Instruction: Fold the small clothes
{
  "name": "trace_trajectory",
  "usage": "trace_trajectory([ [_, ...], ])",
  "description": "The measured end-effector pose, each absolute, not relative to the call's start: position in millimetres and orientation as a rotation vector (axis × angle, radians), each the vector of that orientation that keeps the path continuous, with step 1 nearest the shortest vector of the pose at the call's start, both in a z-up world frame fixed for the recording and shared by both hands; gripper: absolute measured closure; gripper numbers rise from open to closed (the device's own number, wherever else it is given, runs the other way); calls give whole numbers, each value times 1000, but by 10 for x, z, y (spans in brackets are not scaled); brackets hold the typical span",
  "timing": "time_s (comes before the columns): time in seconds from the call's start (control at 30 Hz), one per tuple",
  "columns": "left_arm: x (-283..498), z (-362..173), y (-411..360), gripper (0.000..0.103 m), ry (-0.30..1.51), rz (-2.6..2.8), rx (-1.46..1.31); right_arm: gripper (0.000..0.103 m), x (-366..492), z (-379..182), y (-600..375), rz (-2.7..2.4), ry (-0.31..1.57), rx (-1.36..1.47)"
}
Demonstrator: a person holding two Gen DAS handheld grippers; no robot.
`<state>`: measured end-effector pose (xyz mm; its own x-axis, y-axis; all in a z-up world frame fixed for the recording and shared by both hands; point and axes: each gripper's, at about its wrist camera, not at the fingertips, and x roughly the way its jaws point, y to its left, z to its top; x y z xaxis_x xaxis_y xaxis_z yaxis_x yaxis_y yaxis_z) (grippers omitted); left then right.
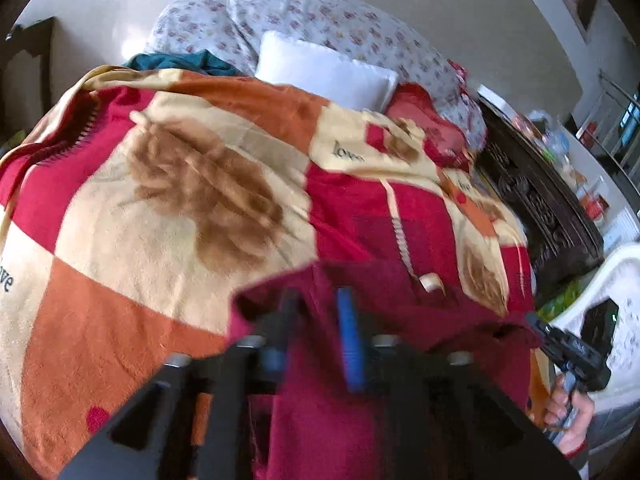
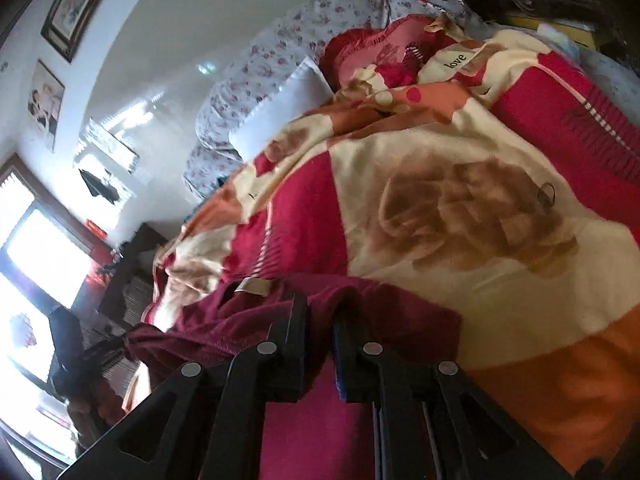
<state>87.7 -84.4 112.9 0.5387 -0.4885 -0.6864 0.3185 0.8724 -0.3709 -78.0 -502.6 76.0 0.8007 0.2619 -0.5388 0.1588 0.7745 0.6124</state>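
Work surface is a bed under a fleece blanket [image 1: 168,184], checked in red, orange and cream, with brown rose prints and "love" lettering. Maroon garment [image 1: 344,412] lies on the blanket's near edge, at 6 o'clock in both wrist views.

Left gripper [image 1: 316,320]: jaws part-spread, the garment's edge between the 2 fingers, blue pad showing; frame too blurred to tell if the pads press. Right gripper [image 2: 320,344]: jaws nearly together, pinching a fold of the same garment.

From the left wrist: 2 floral pillows [image 1: 320,12] at 12, a white pillow [image 1: 324,70] in front of them, a teal cloth [image 1: 184,64] at 11, a dark carved wooden frame [image 1: 536,200] at 3, and a white plastic chair [image 1: 608,280] at 4. From the right wrist: framed pictures [image 2: 76,0] on a pale wall at 10 to 11, a bright window [image 2: 36,264] at 8 to 9.
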Motion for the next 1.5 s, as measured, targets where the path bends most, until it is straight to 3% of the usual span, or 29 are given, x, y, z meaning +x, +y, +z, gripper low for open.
trace_trajectory([
  [0.07,910,1177,-740,54,831,-446,-242,82,-756,787,-5064,104,636,720],
  [0.1,944,1188,-692,54,834,-445,-263,63,-727,766,-5081,128,650,750],
  [0.13,952,1186,-656,54,845,-442,-274,36,-703,732,-5112,113,670,789],
  [0.17,941,1183,-620,54,855,-437,-280,26,-721,726,-5129,71,667,800],
  [0.2,896,1179,-587,54,858,-439,-277,24,-759,757,-5162,23,648,793],
  [0.33,696,1145,-550,53,863,-460,-217,24,-1026,927,-5204,-3,563,786],
  [0.5,368,970,-512,43,889,-526,-226,24,-1060,1018,-4805,38,630,598],
  [0.6,190,805,-509,42,916,-538,-219,27,-897,888,-4691,26,674,561],
  [0.67,116,705,-534,42,930,-535,-181,52,-753,790,-4650,8,708,531],
  [0.7,101,675,-550,42,935,-531,-162,87,-669,756,-4619,2,733,500],
  [0.73,94,644,-565,42,943,-526,-141,101,-591,744,-4573,-20,757,448],
  [0.9,21,542,-564,42,943,-521,-109,101,-492,749,-4749,-278,719,316],
  [1.07,-112,470,-533,42,960,-540,-100,100,-694,668,-4849,-148,708,483],
  [1.1,-134,469,-523,42,961,-542,-98,95,-796,730,-4830,-129,691,490],
  [1.17,-194,450,-508,42,968,-553,-99,64,-977,850,-4796,-96,669,490],
  [1.2,-231,428,-507,41,975,-558,-99,34,-1030,903,-4766,-72,664,486],
  [1.23,-264,410,-510,40,980,-562,-98,20,-1046,940,-4733,-46,662,482],
  [1.47,-362,307,-570,37,992,-568,-87,23,-671,847,-4490,-51,754,358],
  [1.5,-361,297,-580,37,995,-568,-83,38,-587,759,-4496,-61,789,357],
])
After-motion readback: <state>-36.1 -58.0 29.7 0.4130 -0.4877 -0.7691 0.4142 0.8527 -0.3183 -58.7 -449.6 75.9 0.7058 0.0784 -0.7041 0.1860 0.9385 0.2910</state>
